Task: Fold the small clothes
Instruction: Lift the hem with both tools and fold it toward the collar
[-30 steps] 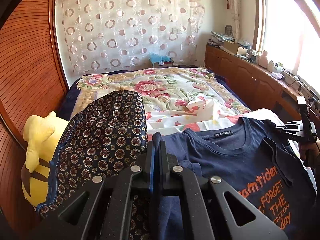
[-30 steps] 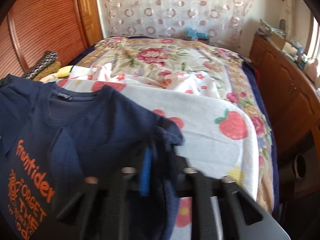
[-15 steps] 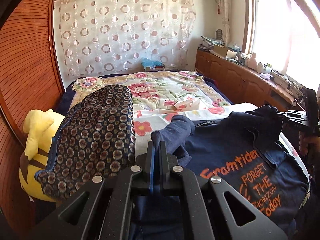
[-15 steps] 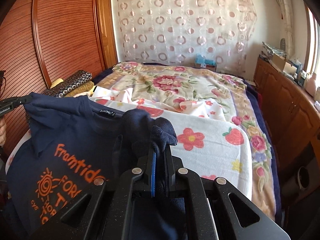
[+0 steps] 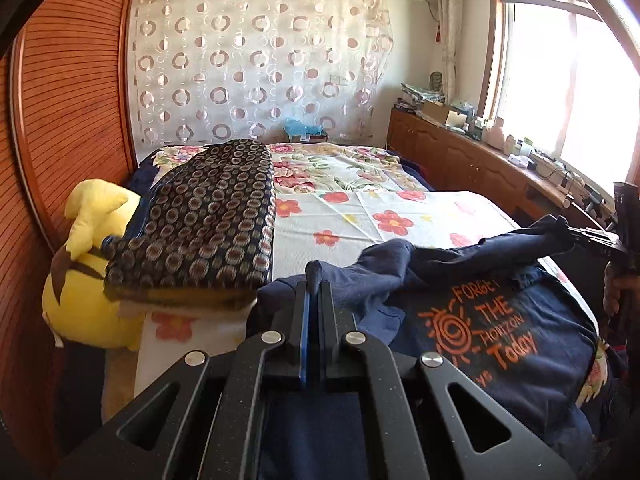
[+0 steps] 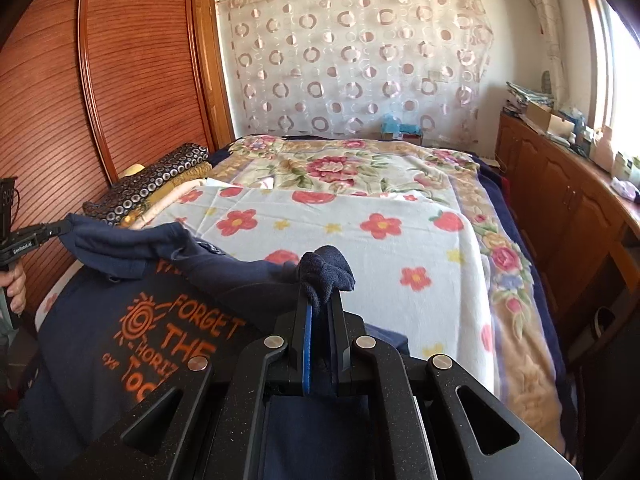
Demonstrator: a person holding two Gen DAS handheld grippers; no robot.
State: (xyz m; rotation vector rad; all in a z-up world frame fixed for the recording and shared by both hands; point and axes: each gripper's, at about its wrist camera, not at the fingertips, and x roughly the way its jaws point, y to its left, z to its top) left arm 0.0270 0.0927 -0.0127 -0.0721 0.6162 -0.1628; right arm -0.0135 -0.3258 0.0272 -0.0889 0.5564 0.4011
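A navy T-shirt (image 5: 492,332) with orange print lies at the near edge of the bed, its top part folded down over the print; it also shows in the right wrist view (image 6: 120,344). My left gripper (image 5: 313,284) is shut on one shoulder corner of the shirt. My right gripper (image 6: 320,300) is shut on the other shoulder corner, which bunches above the fingertips. Each gripper shows in the other's view, the right one (image 5: 576,236) at the far right, the left one (image 6: 48,232) at the far left.
A white flowered blanket (image 6: 360,240) covers the bed. A stack of folded patterned cloth (image 5: 208,216) and a yellow plush toy (image 5: 84,276) sit at the bed's left. A wooden wardrobe (image 6: 100,92) stands left, a low cabinet (image 6: 568,208) under the window right.
Both grippers have pulled the shirt's shoulders toward the near edge of the bed, folding the top of the shirt down over the orange print. The collar is no longer visible.
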